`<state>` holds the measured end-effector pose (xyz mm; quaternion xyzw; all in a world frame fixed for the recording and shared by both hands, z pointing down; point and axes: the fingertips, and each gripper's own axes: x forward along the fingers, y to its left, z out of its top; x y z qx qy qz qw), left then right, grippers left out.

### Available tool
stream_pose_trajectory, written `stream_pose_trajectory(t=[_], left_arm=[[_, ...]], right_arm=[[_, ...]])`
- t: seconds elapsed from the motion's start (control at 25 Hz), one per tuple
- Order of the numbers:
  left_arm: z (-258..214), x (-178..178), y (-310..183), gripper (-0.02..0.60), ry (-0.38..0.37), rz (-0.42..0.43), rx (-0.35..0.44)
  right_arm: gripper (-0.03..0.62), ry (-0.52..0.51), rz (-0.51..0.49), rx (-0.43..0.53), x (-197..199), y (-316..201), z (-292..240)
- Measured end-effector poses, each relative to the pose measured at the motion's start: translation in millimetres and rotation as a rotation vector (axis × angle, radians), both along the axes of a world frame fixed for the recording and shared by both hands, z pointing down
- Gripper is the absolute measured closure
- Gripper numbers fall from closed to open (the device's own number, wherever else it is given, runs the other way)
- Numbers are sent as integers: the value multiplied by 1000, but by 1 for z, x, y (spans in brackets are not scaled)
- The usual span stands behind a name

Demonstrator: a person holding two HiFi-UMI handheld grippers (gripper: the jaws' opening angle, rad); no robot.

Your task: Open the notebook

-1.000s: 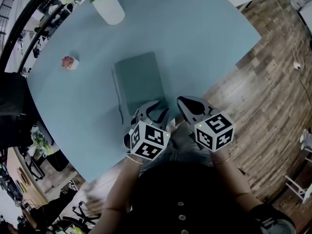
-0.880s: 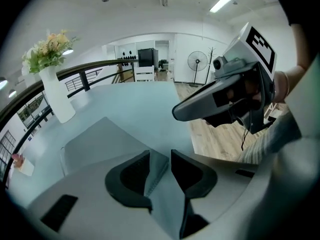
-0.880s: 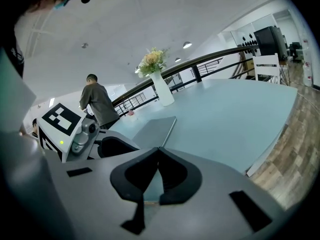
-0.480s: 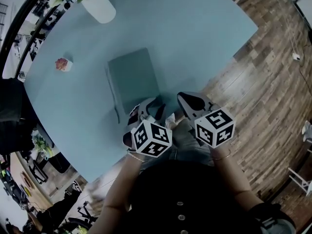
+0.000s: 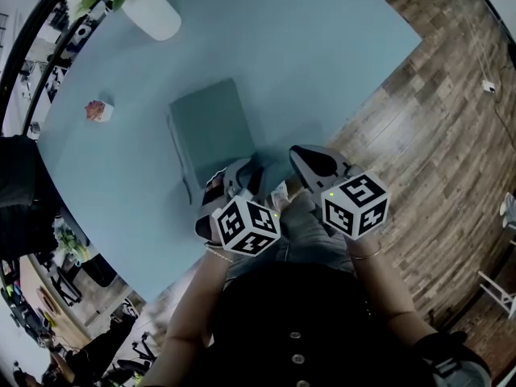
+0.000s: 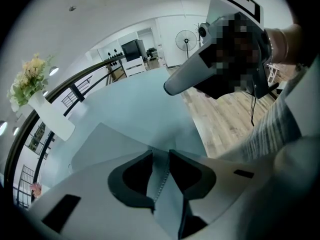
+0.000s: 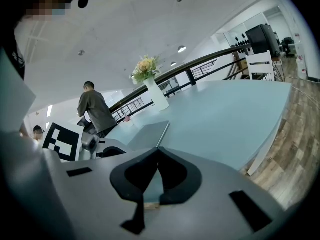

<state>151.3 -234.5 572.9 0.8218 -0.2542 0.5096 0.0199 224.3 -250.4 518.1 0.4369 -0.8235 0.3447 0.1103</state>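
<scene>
Notebook (image 5: 214, 127): one.
Vase (image 5: 151, 14) of flowers: one.
Small pink thing (image 5: 96, 110): one.
Bench (image 5: 339, 47): one.
Grippers: two, the left gripper (image 5: 244, 174), jaws closing with the notebook's edge between them, and the right gripper (image 5: 300, 155).
People (image 7: 95, 111) in the background: two, it seems; the second is tiny.

Pale blue round table (image 5: 322, 55) on a floor of brown wood planks (image 5: 451, 151), seen from above. A white vase of flowers (image 5: 153, 14) stands near the table's far left edge. Beyond the table: a dark railing (image 7: 215, 59), a white chair (image 7: 260, 64) at far right, a standing fan (image 6: 186, 36), and a white ceiling with round lights (image 7: 181, 49).
</scene>
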Motion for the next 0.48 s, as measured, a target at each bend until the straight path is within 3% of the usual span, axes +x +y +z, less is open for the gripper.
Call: stream_pose_trajectory(t=[0.48], left_arm=[[0, 0, 0, 472, 23, -7, -50]], right_arm=[[591, -31, 0, 3, 3, 4, -4]])
